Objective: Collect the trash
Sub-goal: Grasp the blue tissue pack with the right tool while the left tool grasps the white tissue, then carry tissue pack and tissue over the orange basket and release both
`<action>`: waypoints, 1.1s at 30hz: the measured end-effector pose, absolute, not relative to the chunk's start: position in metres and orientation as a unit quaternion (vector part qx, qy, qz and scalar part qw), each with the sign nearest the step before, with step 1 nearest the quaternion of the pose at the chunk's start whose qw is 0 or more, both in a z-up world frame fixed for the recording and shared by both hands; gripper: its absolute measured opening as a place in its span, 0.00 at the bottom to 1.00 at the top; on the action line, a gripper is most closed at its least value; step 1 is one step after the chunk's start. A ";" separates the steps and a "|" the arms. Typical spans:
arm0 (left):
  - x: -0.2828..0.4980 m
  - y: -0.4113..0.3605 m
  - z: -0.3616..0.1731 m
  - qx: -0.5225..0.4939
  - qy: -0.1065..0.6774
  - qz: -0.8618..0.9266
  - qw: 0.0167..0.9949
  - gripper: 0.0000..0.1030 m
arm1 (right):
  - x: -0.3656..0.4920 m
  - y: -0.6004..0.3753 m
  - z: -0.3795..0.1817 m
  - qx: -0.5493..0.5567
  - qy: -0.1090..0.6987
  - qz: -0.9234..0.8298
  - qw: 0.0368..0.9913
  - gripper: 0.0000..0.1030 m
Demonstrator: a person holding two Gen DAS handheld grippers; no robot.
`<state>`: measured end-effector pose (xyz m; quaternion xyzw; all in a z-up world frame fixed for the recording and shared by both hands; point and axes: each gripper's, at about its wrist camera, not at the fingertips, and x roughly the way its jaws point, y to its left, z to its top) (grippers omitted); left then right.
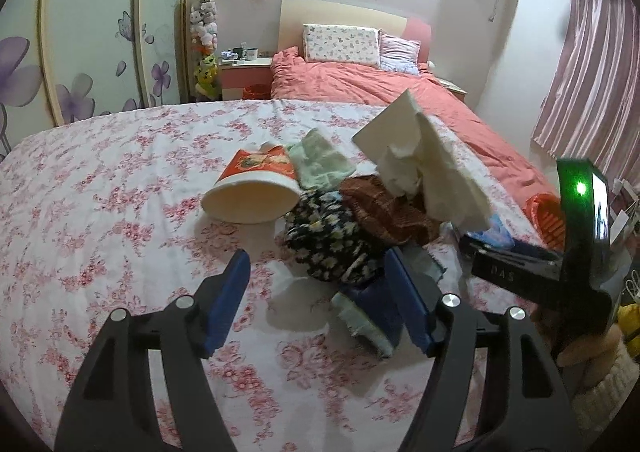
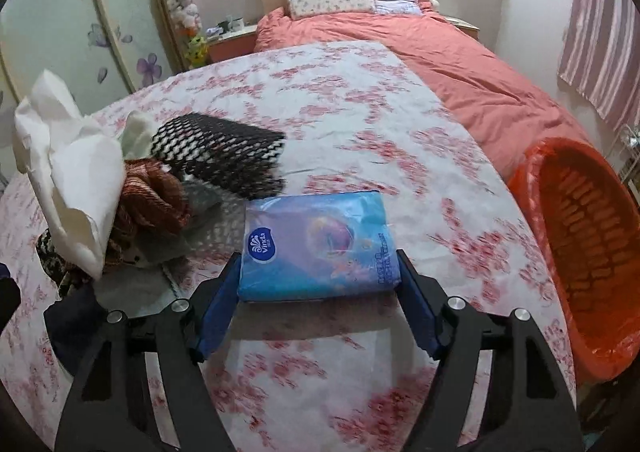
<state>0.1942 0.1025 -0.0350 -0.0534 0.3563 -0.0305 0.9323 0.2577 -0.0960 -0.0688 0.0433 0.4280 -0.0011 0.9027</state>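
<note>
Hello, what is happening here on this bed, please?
A person holds a gripper in each hand and is collecting trash from a bed with a flowered sheet. The right gripper has a blue tissue pack between its fingers; whether they press on it is unclear. The left gripper hangs open over a pile of small cloth items. A paper cup lies on its side, and an orange basket waits at the bed's edge.

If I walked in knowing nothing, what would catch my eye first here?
Probably the heap in the middle of the flowered sheet: a crumpled white tissue sticking up over rumpled cloths, with a tipped paper cup beside it. Next, the blue tissue pack lying between the right gripper's open jaws, and the orange basket at the bed's right edge.
</note>
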 end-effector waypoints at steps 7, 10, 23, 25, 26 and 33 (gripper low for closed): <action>0.210 0.072 -0.017 -0.068 0.342 -0.056 0.936 0.79 | 0.241 -0.130 -0.069 0.068 0.424 -0.041 0.902 0.70; 0.224 0.057 -0.009 -0.076 0.342 -0.059 0.935 0.81 | 0.234 -0.135 -0.069 0.070 0.424 -0.042 0.902 0.70; 0.277 0.033 -0.023 -0.055 0.390 -0.031 0.919 0.53 | 0.227 -0.144 -0.069 0.074 0.422 -0.034 0.903 0.70; 0.274 0.034 -0.022 -0.052 0.383 -0.037 0.921 0.40 | 0.224 -0.145 -0.068 0.074 0.420 -0.033 0.904 0.70; 0.272 0.035 -0.021 -0.052 0.381 -0.042 0.922 0.37 | 0.222 -0.145 -0.067 0.075 0.418 -0.033 0.905 0.70; 0.261 0.039 -0.007 -0.053 0.363 -0.060 0.929 0.32 | 0.212 -0.151 -0.057 0.082 0.403 -0.033 0.911 0.70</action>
